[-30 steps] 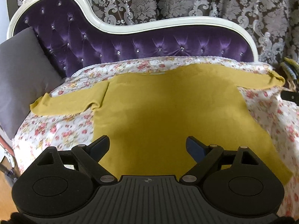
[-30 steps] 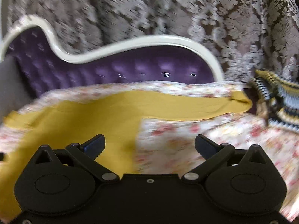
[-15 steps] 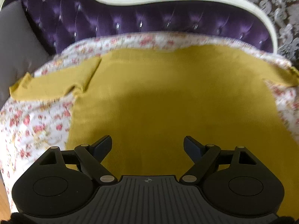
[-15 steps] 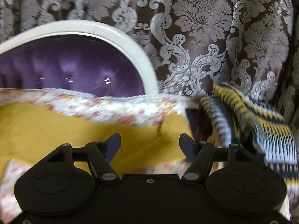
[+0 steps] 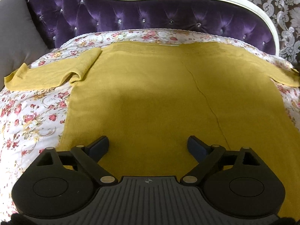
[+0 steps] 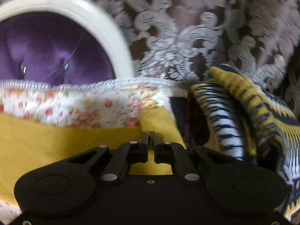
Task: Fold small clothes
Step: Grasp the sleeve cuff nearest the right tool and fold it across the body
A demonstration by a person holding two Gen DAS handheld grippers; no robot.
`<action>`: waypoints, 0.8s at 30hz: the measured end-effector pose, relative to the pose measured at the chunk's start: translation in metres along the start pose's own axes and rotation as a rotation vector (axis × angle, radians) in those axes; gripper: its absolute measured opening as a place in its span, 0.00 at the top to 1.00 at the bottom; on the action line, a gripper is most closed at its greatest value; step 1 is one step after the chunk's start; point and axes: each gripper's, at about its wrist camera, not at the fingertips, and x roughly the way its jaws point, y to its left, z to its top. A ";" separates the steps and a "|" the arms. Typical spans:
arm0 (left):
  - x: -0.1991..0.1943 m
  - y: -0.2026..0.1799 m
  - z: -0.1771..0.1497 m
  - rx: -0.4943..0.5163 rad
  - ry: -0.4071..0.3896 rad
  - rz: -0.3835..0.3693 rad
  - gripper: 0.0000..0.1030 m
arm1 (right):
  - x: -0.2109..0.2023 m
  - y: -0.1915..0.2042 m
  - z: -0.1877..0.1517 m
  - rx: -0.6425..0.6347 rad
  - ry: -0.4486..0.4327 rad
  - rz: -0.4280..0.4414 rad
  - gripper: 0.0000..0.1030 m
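Note:
A mustard-yellow shirt [image 5: 150,86] lies flat on the floral sofa cover [image 5: 31,116], both sleeves spread sideways. My left gripper [image 5: 148,141] hovers over the shirt's lower middle. Its jaws are opening, wide apart, and grip nothing; only the flat cloth lies beneath them. The left sleeve [image 5: 50,73] has a small fold at the shoulder. In the right wrist view my right gripper [image 6: 151,137] is shut on the end of the shirt's right sleeve [image 6: 157,120], with yellow cloth pinched between the pads. That view is blurred.
A purple tufted sofa back [image 5: 150,18] with a white frame [image 6: 105,24] runs behind the shirt. At the left leans a grey cushion [image 5: 16,33]. A yellow, white and navy patterned knit [image 6: 243,108] lies just right of the sleeve end. A patterned curtain [image 6: 187,28] hangs behind.
My right gripper swept right along the sleeve to its end and closed on it. The left gripper sank closer to the shirt.

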 end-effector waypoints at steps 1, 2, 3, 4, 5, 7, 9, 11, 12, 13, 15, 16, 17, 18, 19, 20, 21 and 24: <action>0.000 0.000 -0.001 -0.002 -0.004 -0.001 0.10 | -0.005 -0.006 0.003 0.029 -0.004 0.016 0.91; -0.001 0.000 -0.001 -0.005 -0.006 -0.004 0.10 | -0.010 -0.009 0.005 0.054 -0.008 0.034 0.91; 0.000 0.001 0.000 -0.010 -0.007 -0.009 0.10 | -0.017 -0.013 0.009 0.080 -0.015 0.058 0.91; 0.000 0.002 -0.001 -0.014 -0.010 -0.013 0.10 | -0.026 -0.016 0.013 0.102 -0.022 0.078 0.91; 0.000 0.003 -0.001 -0.017 -0.014 -0.017 0.10 | -0.033 -0.015 0.019 0.118 -0.029 0.101 0.91; -0.001 0.003 -0.002 -0.018 -0.022 -0.020 0.10 | -0.055 -0.012 0.031 0.146 -0.047 0.166 0.91; -0.001 0.003 -0.003 -0.020 -0.027 -0.023 0.10 | -0.077 0.000 0.044 0.154 -0.068 0.238 0.91; -0.001 0.003 -0.003 -0.022 -0.031 -0.027 0.10 | -0.100 0.019 0.057 0.158 -0.089 0.329 0.91; -0.002 0.003 -0.004 -0.022 -0.033 -0.028 0.10 | -0.111 0.030 0.062 0.159 -0.097 0.375 0.91; -0.002 0.003 -0.004 -0.023 -0.036 -0.030 0.10 | -0.124 0.045 0.068 0.154 -0.103 0.430 0.91; -0.002 0.004 -0.005 -0.027 -0.040 -0.036 0.10 | -0.144 0.075 0.077 0.135 -0.113 0.528 0.91; -0.003 0.005 -0.005 -0.029 -0.042 -0.039 0.10 | -0.154 0.094 0.079 0.124 -0.116 0.577 0.91; -0.003 0.006 -0.006 -0.031 -0.043 -0.042 0.10 | -0.163 0.114 0.081 0.113 -0.117 0.629 0.91; -0.003 0.006 -0.006 -0.034 -0.045 -0.045 0.10 | -0.170 0.134 0.080 0.108 -0.112 0.681 0.91; -0.004 0.007 -0.006 -0.036 -0.046 -0.048 0.10 | -0.176 0.155 0.078 0.104 -0.100 0.735 0.91; -0.004 0.008 -0.006 -0.038 -0.047 -0.051 0.10 | -0.181 0.177 0.076 0.103 -0.085 0.791 0.91; -0.004 0.008 -0.006 -0.038 -0.049 -0.053 0.10 | -0.185 0.200 0.073 0.096 -0.073 0.837 0.91; -0.004 0.010 -0.007 -0.042 -0.051 -0.060 0.10 | -0.192 0.266 0.058 0.049 -0.035 0.929 0.91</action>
